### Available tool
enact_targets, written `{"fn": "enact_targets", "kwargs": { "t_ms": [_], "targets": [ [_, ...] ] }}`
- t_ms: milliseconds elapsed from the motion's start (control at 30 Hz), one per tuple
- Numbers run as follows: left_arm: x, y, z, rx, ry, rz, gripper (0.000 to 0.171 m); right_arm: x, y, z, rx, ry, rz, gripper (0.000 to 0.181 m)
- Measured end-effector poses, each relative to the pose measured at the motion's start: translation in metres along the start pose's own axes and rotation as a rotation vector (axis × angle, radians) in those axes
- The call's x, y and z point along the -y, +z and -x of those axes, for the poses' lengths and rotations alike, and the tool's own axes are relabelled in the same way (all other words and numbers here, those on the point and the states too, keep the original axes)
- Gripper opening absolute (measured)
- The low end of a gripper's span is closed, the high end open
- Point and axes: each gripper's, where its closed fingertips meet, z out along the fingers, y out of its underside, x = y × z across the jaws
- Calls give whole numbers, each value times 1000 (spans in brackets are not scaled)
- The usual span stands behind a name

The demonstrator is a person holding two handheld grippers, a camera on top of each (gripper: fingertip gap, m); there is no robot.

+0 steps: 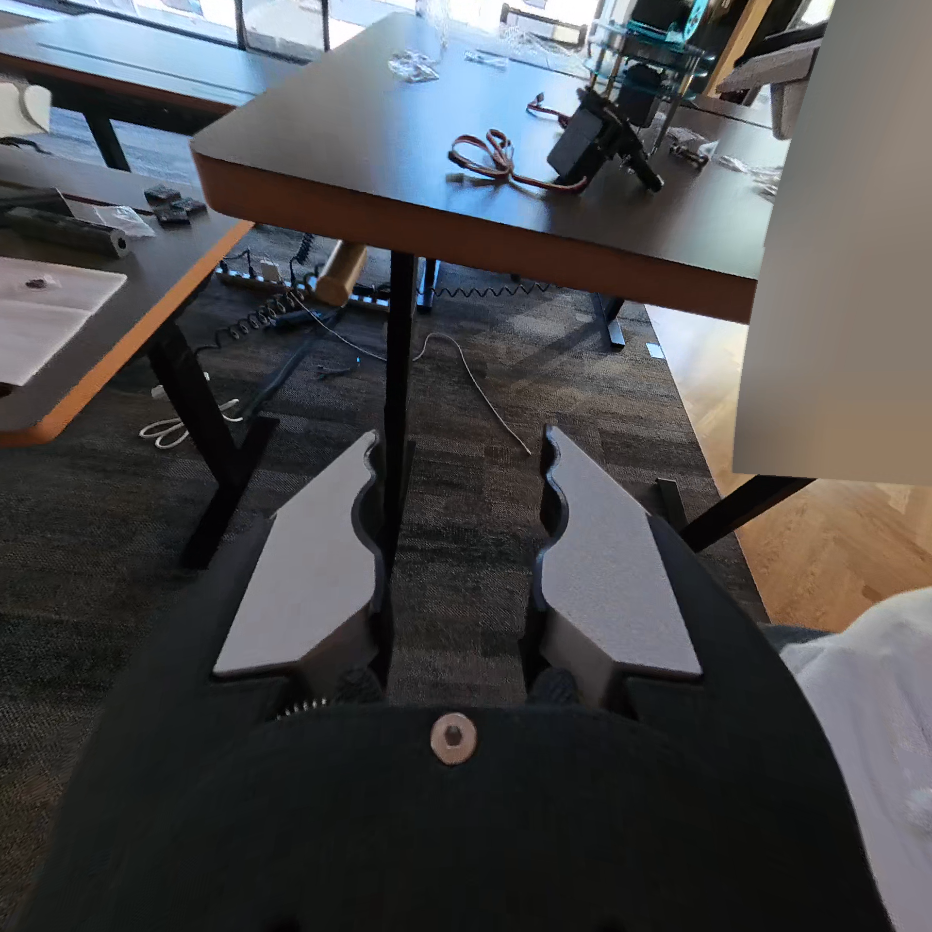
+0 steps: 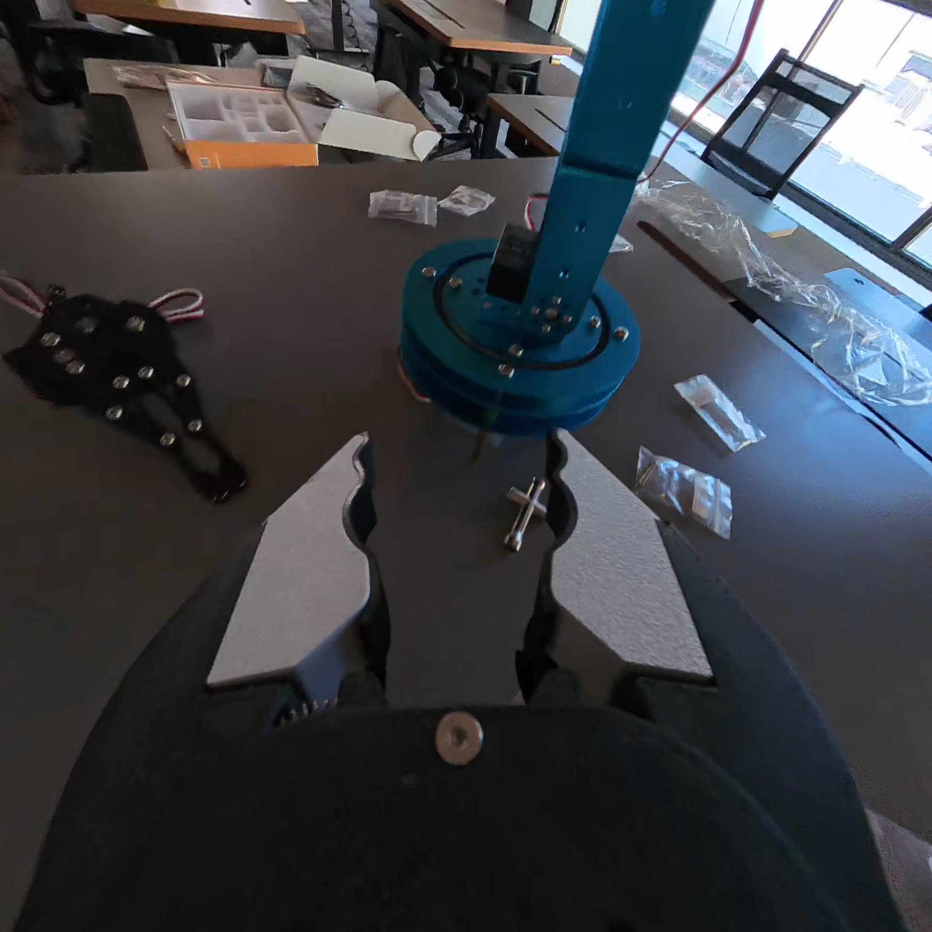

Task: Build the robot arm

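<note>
My right gripper [image 2: 460, 444] is open and empty, held low over the dark table [image 2: 252, 242]. Just beyond its tips stands a blue robot arm on a round base [image 2: 519, 373], with a blue upright [image 2: 600, 191] rising out of view. A small metal cross wrench [image 2: 524, 509] lies on the table against the inner side of the right finger [image 2: 605, 544]. A black claw assembly with red-white wires [image 2: 116, 373] lies at the left. My left gripper [image 1: 461, 439] is open and empty, held below the table's edge [image 1: 454, 227] over dark carpet. A black servo assembly with red wires [image 1: 595, 146] shows on that table.
Small plastic bags of parts [image 2: 686, 489] and crumpled clear wrap [image 2: 807, 292] lie to the right of the blue base. An open box with a white insert [image 2: 247, 126] stands at the back. Black table legs [image 1: 398, 383], cables and a power strip [image 1: 282, 287] are on the floor. There is about 45 cm between the tips of the two grippers. The small metal cross wrench [image 2: 524, 509] is about 7 cm from my right fingertips.
</note>
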Motion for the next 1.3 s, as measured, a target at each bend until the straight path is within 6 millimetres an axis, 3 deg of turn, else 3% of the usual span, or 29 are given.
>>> {"fn": "enact_targets", "kwargs": {
  "t_ms": [167,300,433,533,667,800,933,1067,1300],
  "targets": [
    [31,-5,24,-74,53,34,62,12,17,-4,25,97,-49,82],
    [98,20,20,-244,115,-66,73,13,13,0,32,121,-87,84],
    [159,85,-13,-476,253,-67,89,2,11,-13,-21,47,-63,91],
    [179,147,-51,-687,357,18,95,4,15,-21,30,72,-83,96],
    [202,232,-92,-892,365,94,92,7,23,-27,140,164,-76,105],
    [217,300,-119,-989,396,142,91,4,37,-28,193,156,-46,109],
    [207,349,-134,-1006,475,210,92,1,47,-23,219,120,-17,109],
    [193,374,-142,-1061,527,243,88,1,52,-30,172,125,-19,97],
    [192,386,-140,-1131,548,205,69,1,52,-29,151,157,-5,96]
  ]
}}
